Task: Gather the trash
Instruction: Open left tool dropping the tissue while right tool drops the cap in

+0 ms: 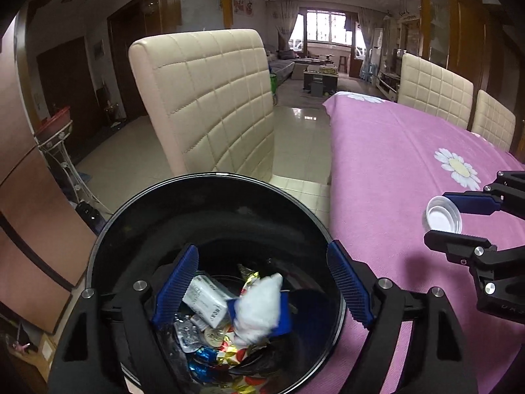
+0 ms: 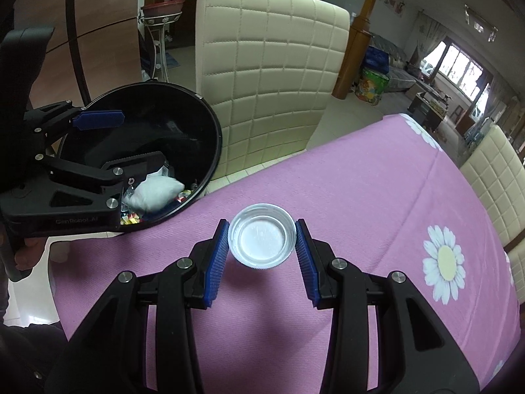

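A black round trash bin [image 1: 210, 197] stands beside the table, holding wrappers, a small box and a white crumpled tissue [image 1: 259, 305]. My left gripper [image 1: 262, 289] is open and empty right over the bin's mouth. The bin [image 2: 183, 105] and the left gripper [image 2: 98, 144] also show in the right wrist view. A white bottle cap [image 2: 261, 241] lies open side up on the pink tablecloth [image 2: 361, 203]. My right gripper [image 2: 261, 256] is open with its blue pads on either side of the cap, close to its rim. The cap [image 1: 443, 218] and right gripper [image 1: 459, 220] appear in the left wrist view too.
A cream quilted chair [image 1: 210, 98] stands behind the bin at the table's left edge. More cream chairs [image 1: 436, 88] line the far side of the table. The tablecloth has white daisy prints [image 2: 444, 264]. A plant stand [image 1: 55, 131] is at the far left.
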Tool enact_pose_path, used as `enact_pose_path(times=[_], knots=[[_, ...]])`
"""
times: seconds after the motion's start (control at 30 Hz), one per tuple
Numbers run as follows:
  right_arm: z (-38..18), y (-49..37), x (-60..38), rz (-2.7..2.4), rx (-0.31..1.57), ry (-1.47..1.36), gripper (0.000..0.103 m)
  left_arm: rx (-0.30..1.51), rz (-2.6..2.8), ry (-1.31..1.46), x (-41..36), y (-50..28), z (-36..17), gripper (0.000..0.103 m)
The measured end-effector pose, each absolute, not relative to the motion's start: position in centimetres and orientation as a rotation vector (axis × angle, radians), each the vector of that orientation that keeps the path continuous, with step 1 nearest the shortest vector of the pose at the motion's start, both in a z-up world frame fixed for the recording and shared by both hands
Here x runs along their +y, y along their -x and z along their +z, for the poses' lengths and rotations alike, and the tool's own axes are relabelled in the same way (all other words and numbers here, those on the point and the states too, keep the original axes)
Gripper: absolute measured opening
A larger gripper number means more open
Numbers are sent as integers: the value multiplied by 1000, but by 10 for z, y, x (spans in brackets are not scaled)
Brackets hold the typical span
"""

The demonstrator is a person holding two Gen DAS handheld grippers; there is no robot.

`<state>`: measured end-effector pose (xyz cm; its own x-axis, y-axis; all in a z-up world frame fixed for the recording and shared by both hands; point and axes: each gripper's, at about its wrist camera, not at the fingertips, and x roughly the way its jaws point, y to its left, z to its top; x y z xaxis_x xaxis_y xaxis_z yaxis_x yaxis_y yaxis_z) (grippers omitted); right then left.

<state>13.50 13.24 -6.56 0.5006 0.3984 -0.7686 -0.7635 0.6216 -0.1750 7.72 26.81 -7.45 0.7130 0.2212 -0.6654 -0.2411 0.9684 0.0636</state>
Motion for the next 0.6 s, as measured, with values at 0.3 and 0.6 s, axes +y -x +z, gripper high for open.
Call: enact_pose_path(times=[0.3,0.6], knots=[[-70,-127,161,807,758,555,42,740,342,-16,284,-59,-78,79],[-69,-112,190,872,744,568,42,720,407,10,309,-43,-72,79]])
